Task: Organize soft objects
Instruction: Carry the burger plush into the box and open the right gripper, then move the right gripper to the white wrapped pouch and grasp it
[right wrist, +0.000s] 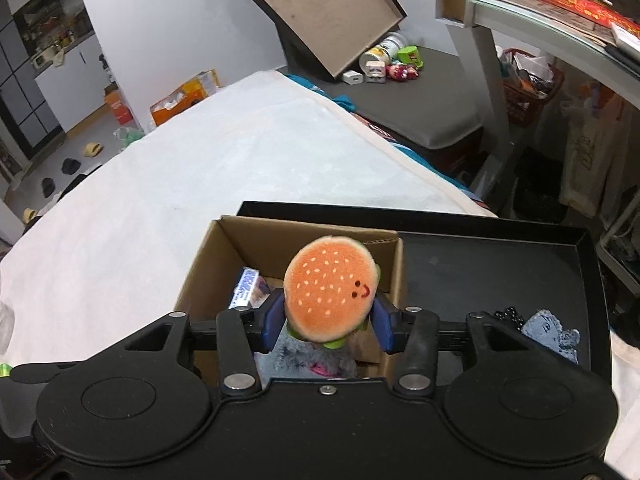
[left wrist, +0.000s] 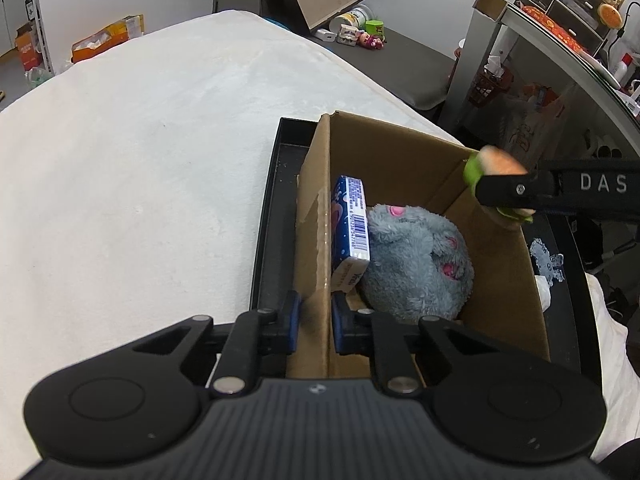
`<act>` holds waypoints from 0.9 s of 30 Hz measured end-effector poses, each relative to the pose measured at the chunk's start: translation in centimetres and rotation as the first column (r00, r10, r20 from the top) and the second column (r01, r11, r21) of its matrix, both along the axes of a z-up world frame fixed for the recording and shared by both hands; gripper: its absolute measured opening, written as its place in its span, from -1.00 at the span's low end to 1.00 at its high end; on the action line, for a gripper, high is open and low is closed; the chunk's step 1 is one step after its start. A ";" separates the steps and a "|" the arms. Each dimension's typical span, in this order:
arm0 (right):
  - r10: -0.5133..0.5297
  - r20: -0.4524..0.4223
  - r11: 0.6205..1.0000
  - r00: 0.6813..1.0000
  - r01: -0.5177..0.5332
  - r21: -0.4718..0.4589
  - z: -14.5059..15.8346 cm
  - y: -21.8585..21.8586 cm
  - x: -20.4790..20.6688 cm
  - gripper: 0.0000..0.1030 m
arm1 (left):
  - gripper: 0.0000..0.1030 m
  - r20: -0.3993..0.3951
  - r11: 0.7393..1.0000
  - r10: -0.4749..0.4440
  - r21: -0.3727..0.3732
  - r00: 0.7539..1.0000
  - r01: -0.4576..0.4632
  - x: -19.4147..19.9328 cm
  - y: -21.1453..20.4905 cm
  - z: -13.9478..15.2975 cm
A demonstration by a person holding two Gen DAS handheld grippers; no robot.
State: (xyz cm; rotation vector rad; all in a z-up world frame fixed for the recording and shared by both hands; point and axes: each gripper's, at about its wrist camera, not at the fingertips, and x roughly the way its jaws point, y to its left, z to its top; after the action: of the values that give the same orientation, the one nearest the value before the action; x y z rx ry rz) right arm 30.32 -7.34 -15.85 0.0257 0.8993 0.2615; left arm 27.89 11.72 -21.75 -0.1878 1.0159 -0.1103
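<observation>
The left gripper (left wrist: 312, 320) is clamped on the near left wall of the open brown cardboard box (left wrist: 400, 152), which stands in a black shallow tray (left wrist: 276, 184) at the right edge of the white blanket-covered bed (left wrist: 140, 160). The round orange plush burger toy (right wrist: 332, 292) sits between the blue pads of the right gripper (right wrist: 326, 320) above the box; whether the pads press it cannot be told. Only the left wrist view fully shows the grey fluffy plush (left wrist: 416, 264) and blue-and-white carton (left wrist: 352, 228) inside; the burger largely hides them in the other.
</observation>
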 end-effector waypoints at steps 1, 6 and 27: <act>-0.004 -0.003 1.000 1.000 0.004 0.003 0.0 -0.1 -0.1 -0.10 | -0.71 0.001 1.000 0.001 0.000 1.000 -0.001 0.0 0.0 0.0; -0.012 -0.009 1.000 1.000 0.013 0.004 -0.2 -0.9 -0.8 -0.09 | -0.71 0.004 1.000 0.003 0.012 1.000 -0.003 -0.3 -0.2 0.1; -0.105 -0.028 0.994 0.994 0.106 0.027 -1.4 -7.3 -3.9 -0.09 | -0.29 -0.015 0.993 0.064 0.096 0.998 -0.062 -0.3 -2.4 1.2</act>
State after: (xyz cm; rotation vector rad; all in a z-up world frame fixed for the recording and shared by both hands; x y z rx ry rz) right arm 26.43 -14.68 -17.25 0.1026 0.9174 0.1758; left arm 27.59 9.36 -20.57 -0.1341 1.0299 -0.0029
